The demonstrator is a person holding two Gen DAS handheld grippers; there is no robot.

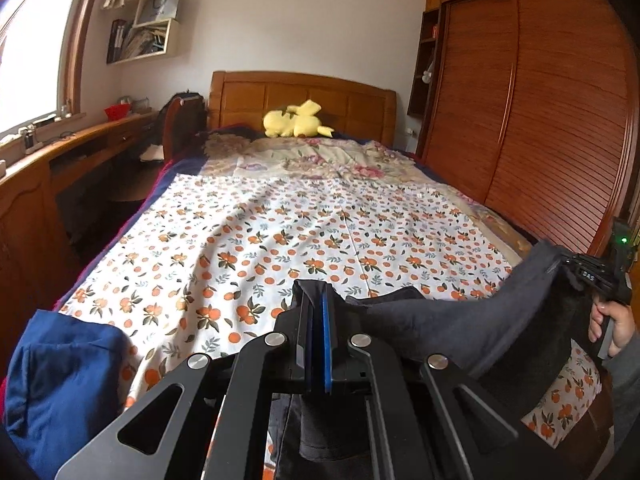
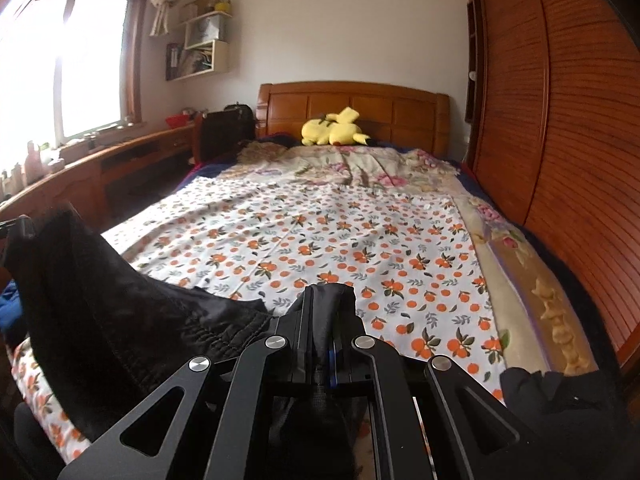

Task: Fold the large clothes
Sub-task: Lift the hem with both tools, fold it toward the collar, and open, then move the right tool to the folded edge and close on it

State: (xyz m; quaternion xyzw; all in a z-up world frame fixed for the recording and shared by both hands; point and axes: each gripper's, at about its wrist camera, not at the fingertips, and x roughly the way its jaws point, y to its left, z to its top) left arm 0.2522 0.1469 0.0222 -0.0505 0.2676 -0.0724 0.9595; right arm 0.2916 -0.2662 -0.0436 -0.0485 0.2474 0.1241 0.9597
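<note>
Left wrist: orange-print sheet (image 1: 280,232) covers bed, wardrobe (image 1: 532,120) perhaps touching.

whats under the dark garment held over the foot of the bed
The orange-print sheet lies under the dark garment, covering the bed. Whatever sits directly beneath the cloth is covered from view.

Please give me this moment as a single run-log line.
left gripper: shut on dark grey fabric garment | right gripper: shut on it | garment: spanning both, above orange-print white bedsheet
</note>
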